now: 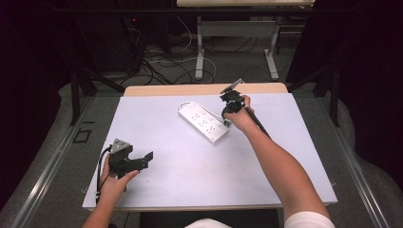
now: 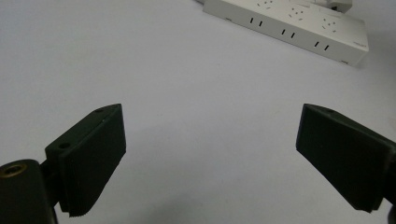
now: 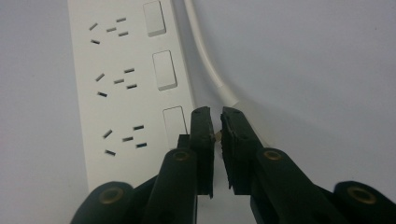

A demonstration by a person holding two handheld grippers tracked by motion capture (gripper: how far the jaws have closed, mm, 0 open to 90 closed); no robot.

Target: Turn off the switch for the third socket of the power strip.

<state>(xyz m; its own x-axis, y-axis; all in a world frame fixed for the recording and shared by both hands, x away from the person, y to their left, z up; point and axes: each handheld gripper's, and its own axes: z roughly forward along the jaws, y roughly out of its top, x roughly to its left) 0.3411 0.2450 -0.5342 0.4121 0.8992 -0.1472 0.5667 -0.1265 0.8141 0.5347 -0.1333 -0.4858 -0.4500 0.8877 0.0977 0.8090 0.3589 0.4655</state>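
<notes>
A white power strip (image 1: 204,122) with several sockets lies at an angle in the middle of the pale table top (image 1: 180,180). My right gripper (image 1: 229,110) is at the strip's near right end. In the right gripper view its jaws (image 3: 215,114) stand almost together beside the strip (image 3: 126,84), pinching a small brassy part of the white plug (image 3: 250,112). The plug's white cable (image 3: 205,56) runs away along the strip's switch side. My left gripper (image 1: 145,160) rests at the front left, open and holding nothing (image 2: 211,112), with the strip (image 2: 289,23) far ahead of it.
Beyond the table's far wooden edge (image 1: 204,89) are the metal legs of another desk (image 1: 199,47) and loose cables on the floor (image 1: 161,64). Dark curtains (image 1: 361,71) close in both sides.
</notes>
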